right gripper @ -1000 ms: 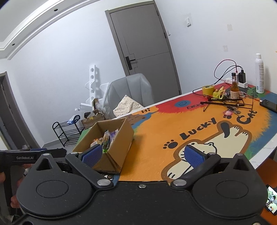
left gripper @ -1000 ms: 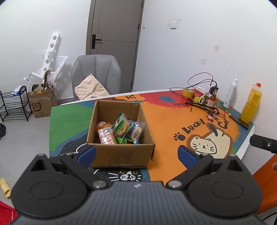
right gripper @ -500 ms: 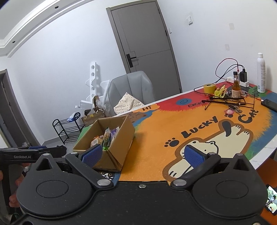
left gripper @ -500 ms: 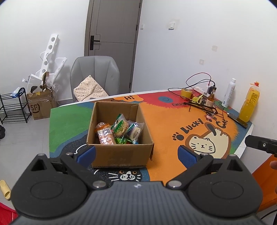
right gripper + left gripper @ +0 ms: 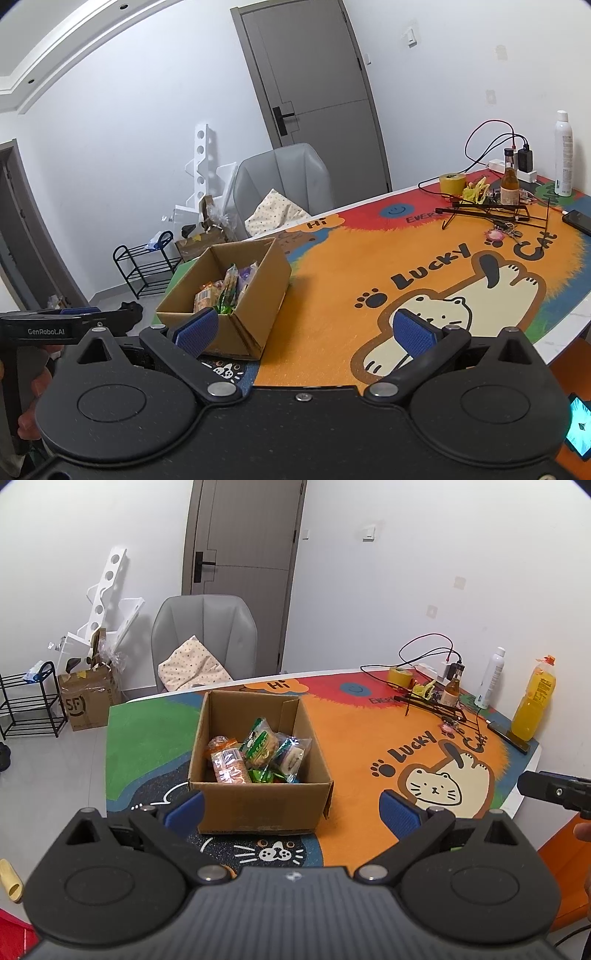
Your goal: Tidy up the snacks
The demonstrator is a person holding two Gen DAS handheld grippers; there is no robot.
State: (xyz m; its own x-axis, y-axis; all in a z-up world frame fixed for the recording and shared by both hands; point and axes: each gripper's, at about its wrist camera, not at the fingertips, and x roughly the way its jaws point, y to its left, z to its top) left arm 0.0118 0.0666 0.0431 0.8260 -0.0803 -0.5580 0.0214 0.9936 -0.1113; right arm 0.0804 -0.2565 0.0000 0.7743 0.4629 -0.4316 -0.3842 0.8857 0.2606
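An open cardboard box [image 5: 258, 805] stands on the colourful cat mat, holding several wrapped snacks [image 5: 258, 755]. It also shows in the right wrist view [image 5: 255, 295], with the snacks [image 5: 225, 291] inside. My left gripper [image 5: 291, 808] is open and empty, held back from the box's near wall and above the table edge. My right gripper [image 5: 306, 328] is open and empty, to the right of the box over the mat's near edge.
At the table's far right are a yellow tape roll [image 5: 400, 675], cables and a charger [image 5: 452, 666], a small brown bottle [image 5: 450, 692], a white spray can [image 5: 489, 679], an orange bottle [image 5: 532, 705] and a phone [image 5: 511, 736]. A grey chair [image 5: 205, 638] stands behind the table.
Both grippers have drawn back and risen slightly; the box looks a little smaller and farther. Both stay open. The box and snacks have not moved.
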